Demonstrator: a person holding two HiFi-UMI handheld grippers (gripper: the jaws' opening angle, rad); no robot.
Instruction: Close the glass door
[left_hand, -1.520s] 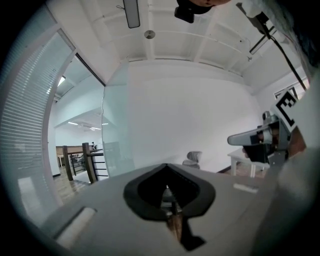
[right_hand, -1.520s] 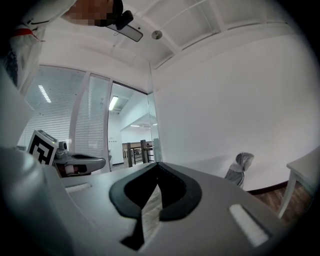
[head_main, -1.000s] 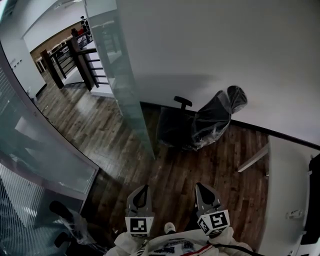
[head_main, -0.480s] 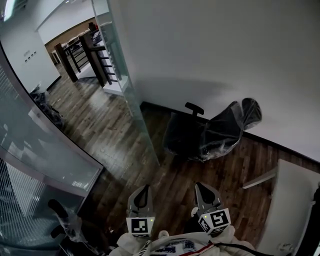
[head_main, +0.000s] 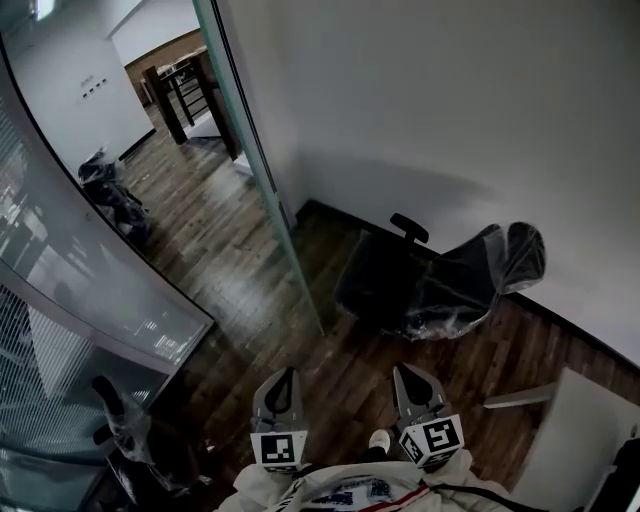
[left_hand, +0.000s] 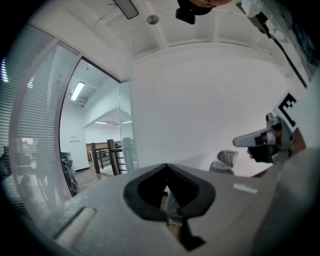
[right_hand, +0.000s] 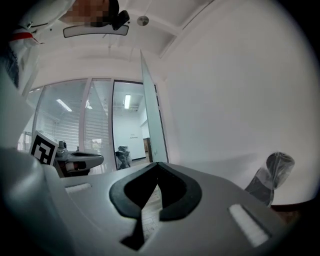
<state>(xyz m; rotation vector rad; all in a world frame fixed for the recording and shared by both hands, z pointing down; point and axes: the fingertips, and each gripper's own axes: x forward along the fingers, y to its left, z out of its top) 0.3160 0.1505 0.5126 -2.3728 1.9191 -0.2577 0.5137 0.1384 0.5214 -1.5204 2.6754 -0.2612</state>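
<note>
1. The glass door (head_main: 262, 170) stands open, edge-on, close to the white wall (head_main: 450, 100).
2. The left gripper (head_main: 284, 380) and right gripper (head_main: 408, 378) sit side by side, well short of the door, each with jaws pressed together on nothing.
3. Dark plank floor (head_main: 230, 250) underfoot. A plastic-wrapped chair (head_main: 440, 285) stands by the wall, and a frosted partition (head_main: 60, 270) is on the left.

**Wrapped chairs, wood floor, bare wall**

A black chair (head_main: 430, 285) wrapped in clear plastic sits ahead of the right gripper (head_main: 415, 375), against the white wall (head_main: 450, 100). A white table (head_main: 575, 440) lies to that gripper's right. Left of the left gripper (head_main: 283, 378), a second wrapped chair (head_main: 125, 435) stands by a frosted partition (head_main: 70, 290). The dark wood floor (head_main: 345, 365) runs far ahead to a dark railing (head_main: 185, 85), with a wrapped bundle (head_main: 110, 190) on the left.
</note>
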